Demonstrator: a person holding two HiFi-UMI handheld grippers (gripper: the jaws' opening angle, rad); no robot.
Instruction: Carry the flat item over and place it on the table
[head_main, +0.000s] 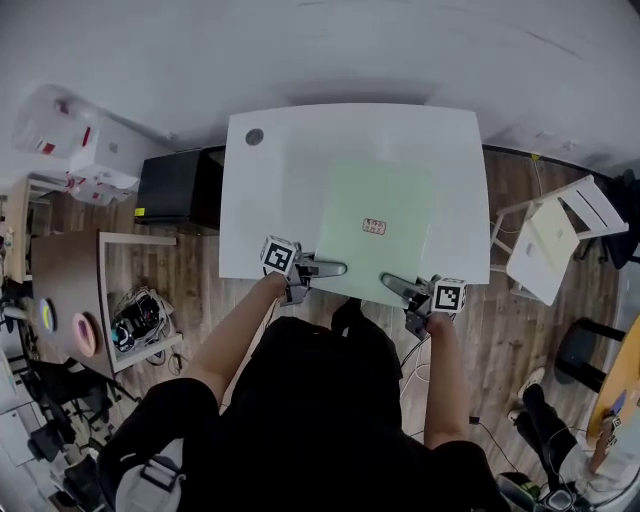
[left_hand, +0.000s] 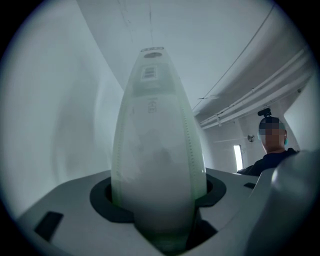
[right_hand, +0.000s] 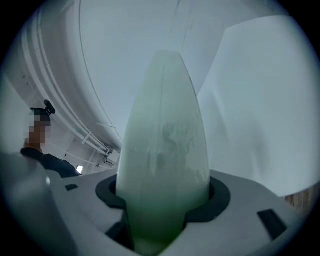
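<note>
In the head view a pale green flat mat (head_main: 365, 205) with a small label at its middle lies level over the right half of the white table (head_main: 270, 200). Its near edge juts past the table's front edge. My left gripper (head_main: 334, 268) is shut on the mat's near left edge. My right gripper (head_main: 393, 284) is shut on the near right edge. In the left gripper view the mat (left_hand: 155, 150) runs edge-on out of the jaws of that gripper (left_hand: 159, 207). The right gripper view shows the mat (right_hand: 165, 150) the same way, clamped in its gripper (right_hand: 162, 212).
A round grey cap (head_main: 254, 136) sits in the table's far left corner. Left of the table stand a black box (head_main: 175, 187) and a wooden shelf unit (head_main: 130, 300) with cables. A white chair (head_main: 555, 240) is at the right. White boxes (head_main: 95, 150) lie at the far left.
</note>
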